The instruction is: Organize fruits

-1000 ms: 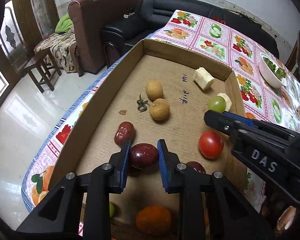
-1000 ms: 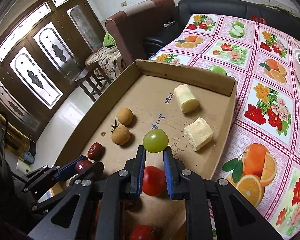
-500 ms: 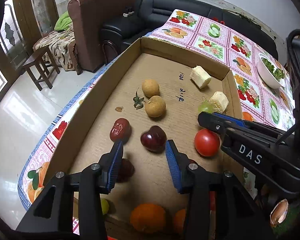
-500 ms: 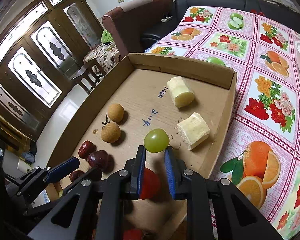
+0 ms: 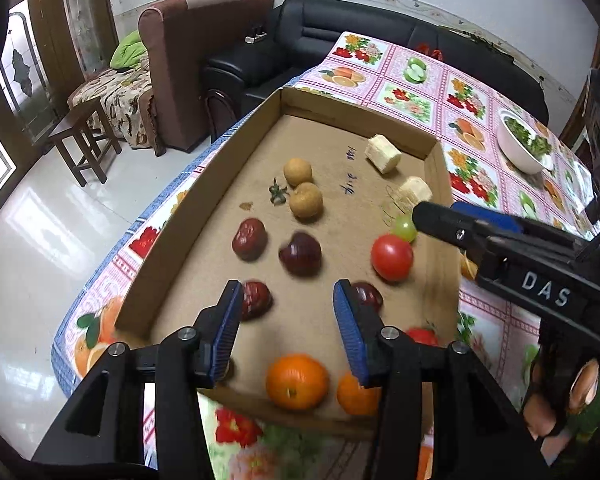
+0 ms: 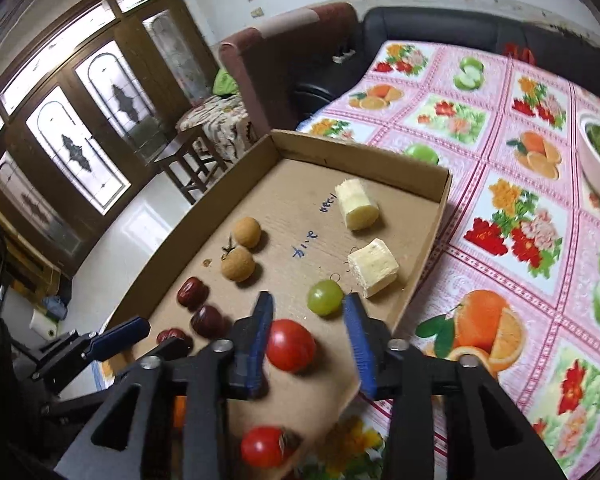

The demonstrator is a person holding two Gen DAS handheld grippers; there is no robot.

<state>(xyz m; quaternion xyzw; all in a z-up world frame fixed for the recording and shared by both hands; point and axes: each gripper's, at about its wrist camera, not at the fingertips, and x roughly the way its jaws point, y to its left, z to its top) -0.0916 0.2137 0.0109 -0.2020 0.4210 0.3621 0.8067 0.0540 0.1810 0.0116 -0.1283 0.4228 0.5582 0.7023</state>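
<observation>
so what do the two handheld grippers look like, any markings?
Both match: black plastic bodies with triangular cut-outs and silver screw heads, each finger tipped with a blue ribbed pad. The left gripper and right gripper share this build. In the left wrist view the right gripper's side bears white "DAS" lettering, with a black cable looping above it. No sleeve shows.

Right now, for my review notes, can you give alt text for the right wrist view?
The right gripper hangs open over a shallow cardboard tray, its jaws having just been opening, with a red tomato lying loose between them. Beyond sit a green grape, two pale cut chunks, two tan round fruits and dark red dates.
</observation>
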